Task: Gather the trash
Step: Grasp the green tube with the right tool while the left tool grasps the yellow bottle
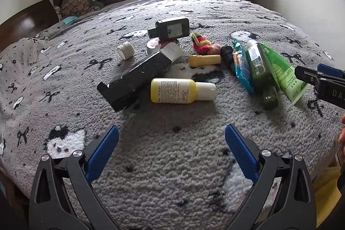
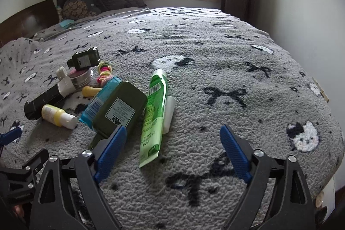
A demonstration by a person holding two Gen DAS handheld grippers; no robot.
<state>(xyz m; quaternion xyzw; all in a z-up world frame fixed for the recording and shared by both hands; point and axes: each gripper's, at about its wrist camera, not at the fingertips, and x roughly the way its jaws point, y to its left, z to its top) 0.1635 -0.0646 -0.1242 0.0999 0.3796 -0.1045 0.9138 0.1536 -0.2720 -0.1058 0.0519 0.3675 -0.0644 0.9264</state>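
Observation:
Trash lies scattered on a grey patterned bedspread (image 1: 172, 165). A yellow bottle with a white cap (image 1: 182, 91) lies just ahead of my open, empty left gripper (image 1: 171, 139), beside a long black box (image 1: 138, 77). A dark green bottle (image 2: 118, 109), a light green tube (image 2: 153, 113) and a blue packet (image 2: 100, 98) lie ahead and left of my open, empty right gripper (image 2: 172, 141). The tube lies between its fingers' line, slightly left. The right gripper's tip also shows in the left wrist view (image 1: 319, 79).
Further back lie a second dark bottle (image 1: 172, 28), a small tin (image 2: 83, 77), a white roll (image 1: 126, 50), a small yellow tube (image 1: 204, 60) and a pink-yellow toy (image 1: 202, 43). A wooden headboard (image 1: 25, 23) and pillows stand left. The bed edge drops off right (image 2: 332, 143).

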